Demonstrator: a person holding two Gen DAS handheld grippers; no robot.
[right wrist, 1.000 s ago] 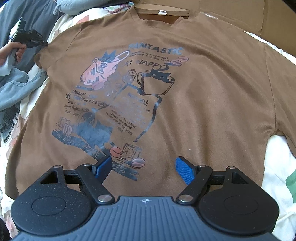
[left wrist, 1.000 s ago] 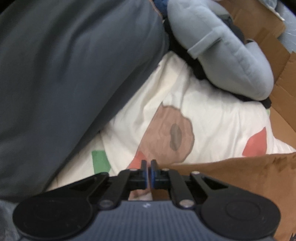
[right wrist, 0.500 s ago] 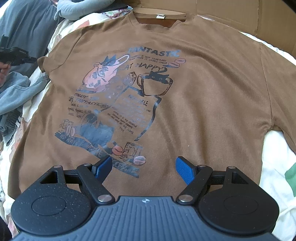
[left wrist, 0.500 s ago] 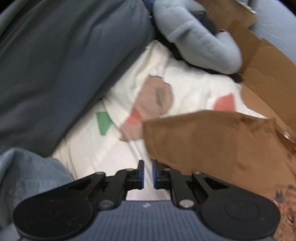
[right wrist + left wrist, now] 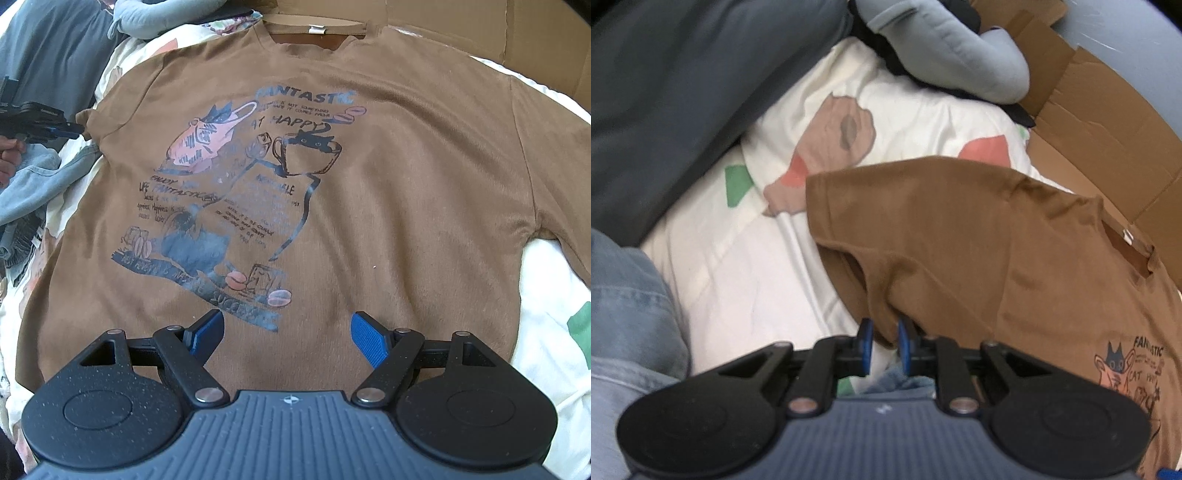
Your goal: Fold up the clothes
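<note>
Right wrist view, near to far: the right gripper [image 5: 287, 334] hangs over the lower front of the brown T-shirt [image 5: 406, 192], its blue-padded jaws spread wide apart and holding nothing; the T-shirt lies face up and mostly flat on a white patterned bedsheet [image 5: 546, 332], its printed graphic [image 5: 243, 199] of a cat in a cup and the word FANTASTIC in the middle of the chest, its collar [image 5: 317, 35] at the far edge against flattened cardboard [image 5: 480, 29]; the right sleeve runs off toward the right edge; at the far left the left gripper [image 5: 79, 129], held by a person's hand [image 5: 9, 162], meets the tip of the left sleeve [image 5: 99, 125]; a pale denim garment [image 5: 33, 184] lies just beside that hand, and a dark grey garment [image 5: 62, 48] lies beyond it.

Left wrist view, near to far: the left gripper [image 5: 884, 343] has its jaws narrowly parted with a fold of the brown sleeve [image 5: 905, 229] between the pads; whether the pads actually pinch the cloth cannot be told; the sleeve is bunched and raised off the bedsheet [image 5: 738, 280]; denim [image 5: 628, 314] sits at near left, the dark grey garment [image 5: 683, 81] at far left, a light grey-blue garment [image 5: 960, 55] at the far centre, and cardboard [image 5: 1108, 129] at far right.
</note>
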